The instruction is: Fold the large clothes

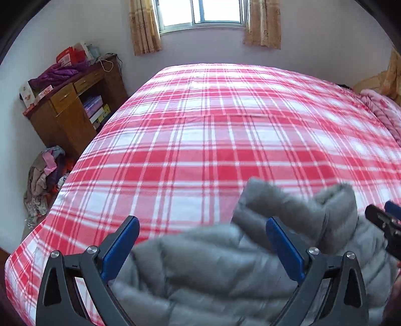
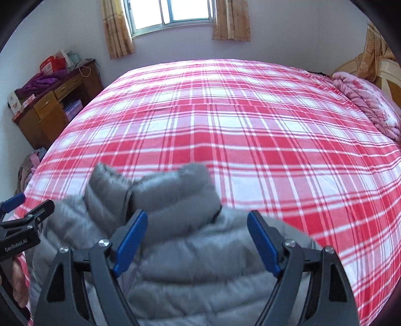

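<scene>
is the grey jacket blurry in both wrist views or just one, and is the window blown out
Left wrist view: grey jacket is smeared, its collar edges soft, while the plaid bedspread stays fairly crisp; window overexposed to white. Right wrist view: jacket likewise blurred, window again blown out; fisheye bows the bed edges in both.

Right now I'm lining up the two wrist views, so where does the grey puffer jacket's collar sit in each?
Left wrist: the collar rises right of centre, beyond the open left gripper.
Right wrist: the collar sits left of centre, beyond the open right gripper.
Shared landmark: the window at the top of both.
</scene>
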A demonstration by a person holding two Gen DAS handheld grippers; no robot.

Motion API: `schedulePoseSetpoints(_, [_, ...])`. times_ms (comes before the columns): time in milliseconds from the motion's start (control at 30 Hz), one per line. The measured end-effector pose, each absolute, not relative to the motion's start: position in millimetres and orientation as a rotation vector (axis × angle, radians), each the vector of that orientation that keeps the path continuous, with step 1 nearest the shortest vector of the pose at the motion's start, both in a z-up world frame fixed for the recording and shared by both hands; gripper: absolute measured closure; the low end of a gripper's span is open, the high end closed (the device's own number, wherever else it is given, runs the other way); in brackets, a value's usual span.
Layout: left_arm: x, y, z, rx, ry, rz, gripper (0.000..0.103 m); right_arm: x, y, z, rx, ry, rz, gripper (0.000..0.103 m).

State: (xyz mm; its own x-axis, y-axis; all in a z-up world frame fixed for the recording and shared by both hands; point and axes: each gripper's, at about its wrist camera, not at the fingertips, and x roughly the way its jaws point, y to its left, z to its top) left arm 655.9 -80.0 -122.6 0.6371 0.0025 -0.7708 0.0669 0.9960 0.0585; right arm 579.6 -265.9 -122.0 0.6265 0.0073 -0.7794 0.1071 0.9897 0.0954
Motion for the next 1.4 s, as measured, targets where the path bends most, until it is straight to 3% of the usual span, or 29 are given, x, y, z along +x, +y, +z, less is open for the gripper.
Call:
schedulePoseSetpoints(100, [689.8, -96.9, -123.7, 0.064, 0.913, -0.054, 0.002, 599.3, -275.0, -119.9, 0.189, 0.899, -0.064, 0.013])
schedulePoseSetpoints(267, [730.3, -124.4, -142.9, 0.103, 0.965, -0.047, 0.002, 633.8, -282.3, -132.7, 0.226, 0.947, -0.075, 0.012])
schedulePoseSetpoints(533, [717.1, -133.5, -168.5, 0.201, 0.977, -0.089, 0.002, 659.4, -281.4, -154.6, 0.167, 1.047, -0.038, 0.015])
schedulePoseSetpoints(567, [711.2, -128.9, -166.0, 0.195, 0.967, -0.105, 0.01, 655.6, -280.9, -155.8, 0.154, 1.047, -0.027, 0.03])
schedulePoseSetpoints(600, [706.8, -125.7, -163.7, 0.19, 0.964, -0.133, 0.032, 651.5, -280.4, -156.7, 0.132, 1.049, -0.018, 0.041])
schedulePoseSetpoints(633, [703.8, -124.3, -162.8, 0.188, 0.976, -0.166, 0.046, 647.2, -280.3, -158.2, 0.118, 1.065, -0.001, 0.066])
schedulePoseSetpoints(667, [698.6, -121.4, -161.7, 0.18, 0.993, -0.202, 0.074, 642.7, -281.3, -158.6, 0.122, 1.075, 0.028, 0.085])
schedulePoseSetpoints(700, [693.8, -120.3, -160.7, 0.177, 0.997, -0.223, 0.086, 637.0, -282.6, -157.1, 0.119, 1.073, 0.038, 0.087])
schedulePoseSetpoints(867, [650.0, -108.6, -147.4, 0.205, 0.914, -0.249, 0.094, 595.2, -291.5, -135.2, 0.096, 1.005, 0.068, 0.095])
schedulePoseSetpoints(1033, [607.8, -88.1, -140.3, 0.187, 0.863, -0.26, 0.096, 546.6, -301.5, -125.5, 0.069, 0.96, 0.079, 0.097])
schedulePoseSetpoints(1400, [572.5, -76.2, -189.3, 0.225, 0.911, -0.249, 0.098, 508.2, -314.4, -173.4, 0.033, 0.98, 0.024, 0.098])
